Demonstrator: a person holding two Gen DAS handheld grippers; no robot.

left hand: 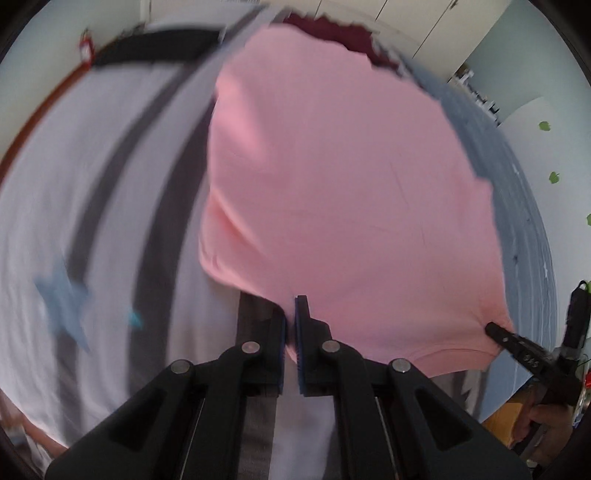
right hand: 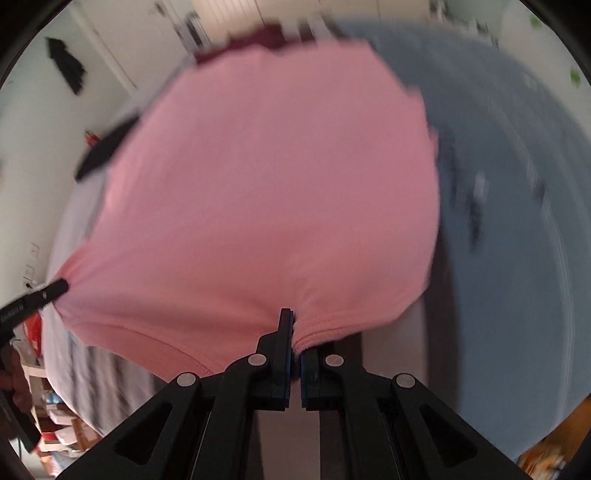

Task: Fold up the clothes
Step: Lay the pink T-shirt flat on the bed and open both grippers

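Observation:
A pink garment (left hand: pixel 343 192) hangs stretched between my two grippers above a bed. My left gripper (left hand: pixel 291 321) is shut on one lower corner of it. My right gripper (right hand: pixel 295 332) is shut on the other corner, at a ribbed hem; it also shows in the left wrist view (left hand: pixel 496 330), far right. The pink garment (right hand: pixel 266 192) fills most of the right wrist view, where the left gripper (right hand: pixel 61 285) pinches its left corner. A dark maroon garment (left hand: pixel 332 27) peeks out behind the top edge.
The bed has a white cover with grey stripes (left hand: pixel 92 177) on the left and a blue-grey cover (right hand: pixel 517 206) on the right. White walls and cupboard doors (left hand: pixel 417 22) stand behind. Clutter and boxes (right hand: pixel 55 424) lie on the floor at lower left.

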